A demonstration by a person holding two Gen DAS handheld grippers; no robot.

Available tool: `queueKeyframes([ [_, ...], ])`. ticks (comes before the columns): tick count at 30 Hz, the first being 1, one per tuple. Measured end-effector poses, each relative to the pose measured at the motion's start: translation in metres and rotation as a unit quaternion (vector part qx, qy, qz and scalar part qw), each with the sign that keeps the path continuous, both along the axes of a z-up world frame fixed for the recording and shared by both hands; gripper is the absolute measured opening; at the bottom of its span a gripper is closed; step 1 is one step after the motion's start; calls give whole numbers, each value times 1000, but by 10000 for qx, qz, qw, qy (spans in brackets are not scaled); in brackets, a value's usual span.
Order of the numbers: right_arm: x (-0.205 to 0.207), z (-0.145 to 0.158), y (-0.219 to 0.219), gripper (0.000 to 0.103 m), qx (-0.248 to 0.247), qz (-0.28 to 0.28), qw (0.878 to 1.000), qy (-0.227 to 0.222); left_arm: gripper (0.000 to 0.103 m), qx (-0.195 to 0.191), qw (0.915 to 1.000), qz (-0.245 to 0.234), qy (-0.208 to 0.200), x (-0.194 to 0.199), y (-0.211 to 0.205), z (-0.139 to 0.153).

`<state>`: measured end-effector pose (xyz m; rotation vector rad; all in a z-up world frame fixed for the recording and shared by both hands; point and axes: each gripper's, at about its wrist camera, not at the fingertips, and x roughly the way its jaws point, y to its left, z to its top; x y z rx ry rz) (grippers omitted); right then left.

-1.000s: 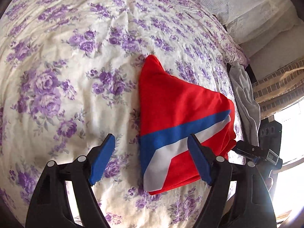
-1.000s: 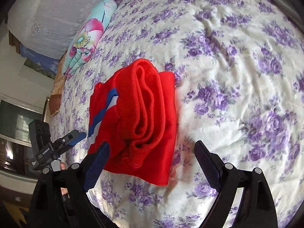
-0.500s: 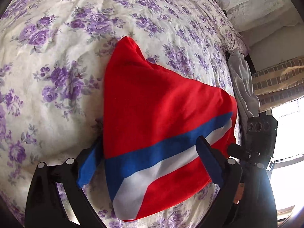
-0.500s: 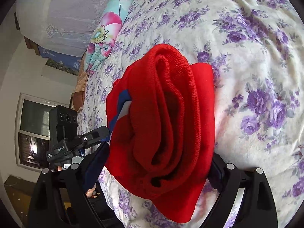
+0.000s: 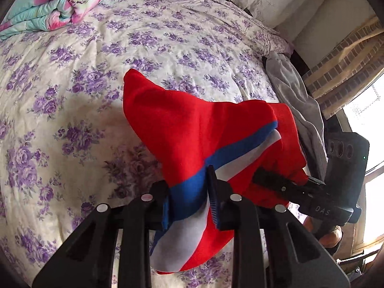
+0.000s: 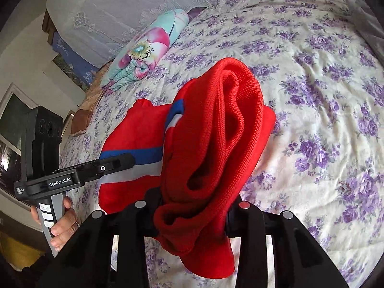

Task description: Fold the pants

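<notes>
The folded red pants (image 5: 192, 129) with a blue and white stripe hang lifted off the flowered bedspread (image 5: 72, 96). My left gripper (image 5: 189, 204) is closing, and its blue pads pinch the striped edge of the bundle. In the right wrist view the pants (image 6: 216, 144) show their thick ribbed folds. My right gripper (image 6: 192, 213) is closing too, with that ribbed end squeezed between its fingers. The left gripper (image 6: 115, 164) reaches in from the left there, held by a hand (image 6: 62, 225). The right gripper's body (image 5: 312, 192) shows at the right of the left wrist view.
A rolled floral quilt (image 5: 57, 7) lies at the far end of the bed (image 6: 324, 84). A grey garment (image 5: 295, 96) drapes over the bed's right edge, beside a brick-patterned curtain (image 5: 340, 60) and a window. A lace-covered headboard (image 6: 120, 12) stands behind the quilt.
Both grippers went from wide open around the pants' near ends to closed on them. The bundle has risen off the bedspread and bunched up between them.
</notes>
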<state>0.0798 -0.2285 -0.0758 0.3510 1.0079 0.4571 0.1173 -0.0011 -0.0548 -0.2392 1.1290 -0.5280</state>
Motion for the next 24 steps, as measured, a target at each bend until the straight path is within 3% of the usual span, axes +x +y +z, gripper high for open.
queueKeyframes([
  [6, 17, 8, -1, 36, -16, -84, 9999, 84, 24, 102, 9998, -174, 90, 22, -3, 9],
  [9, 52, 21, 2, 36, -181, -83, 9998, 34, 24, 290, 9993, -227, -1, 53, -8, 19],
  [13, 138, 51, 5, 36, -297, -155, 9993, -188, 24, 343, 9990, -112, -254, 132, -9, 46],
  [17, 252, 68, 6, 36, -480, -295, 9969, -555, 25, 511, 9965, -45, -663, 241, -17, 70],
  [21, 357, 55, 1, 36, -506, -442, 9963, -543, 25, 395, 9971, 244, -596, 342, -18, 64],
  [24, 404, 31, -2, 36, -526, -429, 9970, -372, 24, 304, 9977, 410, -446, 391, -17, 43],
])
